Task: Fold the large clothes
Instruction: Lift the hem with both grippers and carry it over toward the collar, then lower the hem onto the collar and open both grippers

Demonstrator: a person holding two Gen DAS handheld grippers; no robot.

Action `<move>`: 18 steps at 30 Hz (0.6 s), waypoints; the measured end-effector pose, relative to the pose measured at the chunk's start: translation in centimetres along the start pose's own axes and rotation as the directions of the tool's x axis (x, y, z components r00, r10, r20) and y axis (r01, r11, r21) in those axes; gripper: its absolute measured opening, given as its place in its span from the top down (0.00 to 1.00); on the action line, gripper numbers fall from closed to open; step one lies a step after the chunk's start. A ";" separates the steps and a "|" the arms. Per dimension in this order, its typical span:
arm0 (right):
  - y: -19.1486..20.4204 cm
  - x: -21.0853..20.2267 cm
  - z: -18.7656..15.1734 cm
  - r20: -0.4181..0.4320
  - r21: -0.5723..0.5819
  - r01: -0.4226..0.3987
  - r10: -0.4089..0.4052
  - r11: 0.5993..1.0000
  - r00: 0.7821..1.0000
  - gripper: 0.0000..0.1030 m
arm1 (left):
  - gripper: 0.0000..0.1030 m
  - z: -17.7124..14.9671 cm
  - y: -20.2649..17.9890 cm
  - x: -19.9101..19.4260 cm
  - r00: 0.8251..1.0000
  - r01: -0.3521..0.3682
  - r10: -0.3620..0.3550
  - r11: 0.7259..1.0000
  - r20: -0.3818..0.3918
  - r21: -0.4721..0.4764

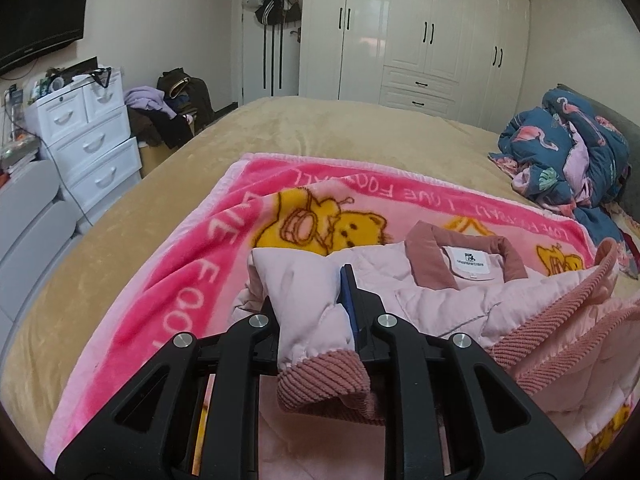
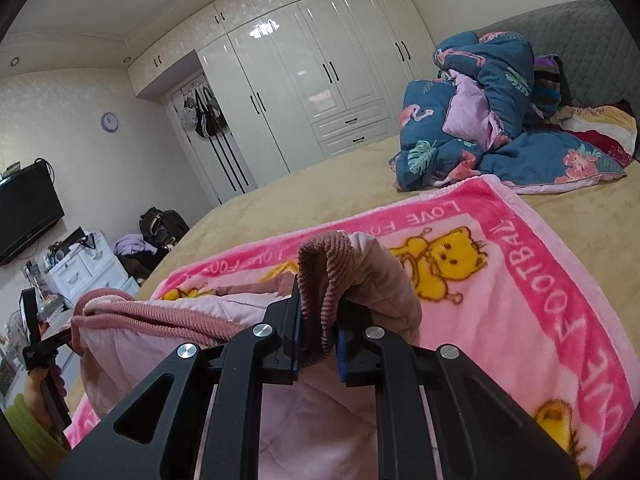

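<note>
We are clamping the left claw (image 1: 310,300) on a sleeve (image 1: 308,312) of the pink jacket (image 1: 440,304), its ribbed cuff (image 1: 320,384) hanging toward the camera. Our right claw (image 2: 318,332) is pinching the other cuff (image 2: 320,280), lifted above the jacket's body. The jacket is lying on the pink blanket (image 1: 192,272) with its collar (image 1: 464,258) and label facing up. The blanket is spreading over the tan bed (image 1: 320,128). Beyond the blanket, near the headboard, a blue quilt (image 2: 480,120) is sitting bunched on the bed.
</note>
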State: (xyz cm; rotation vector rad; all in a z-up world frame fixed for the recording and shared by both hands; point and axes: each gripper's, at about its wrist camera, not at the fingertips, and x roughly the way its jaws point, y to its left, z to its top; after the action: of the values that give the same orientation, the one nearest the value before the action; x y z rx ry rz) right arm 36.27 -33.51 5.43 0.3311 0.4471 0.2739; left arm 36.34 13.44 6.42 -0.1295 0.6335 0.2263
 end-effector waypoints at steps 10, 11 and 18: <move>0.0 1.2 -0.7 -0.028 -0.008 0.010 -0.010 1.000 1.000 0.87 | 0.87 -1.1 0.3 1.9 1.000 -0.002 0.002 1.000 -0.031 -0.006; 0.0 1.3 -0.8 -0.035 -0.009 0.008 -0.009 1.000 0.999 0.86 | 0.87 -1.2 0.3 2.0 0.999 -0.002 0.002 1.000 -0.032 -0.006; -0.3 2.2 -1.4 -0.068 0.002 0.014 -0.014 1.000 0.998 0.84 | 0.87 -1.7 -0.2 3.1 0.998 -0.015 0.016 1.000 -0.053 0.011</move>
State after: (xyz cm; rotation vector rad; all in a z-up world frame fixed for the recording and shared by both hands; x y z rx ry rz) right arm 37.62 -32.69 3.32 0.3217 0.5164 0.2714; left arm 37.85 13.49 3.16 -0.1211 0.6883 0.2350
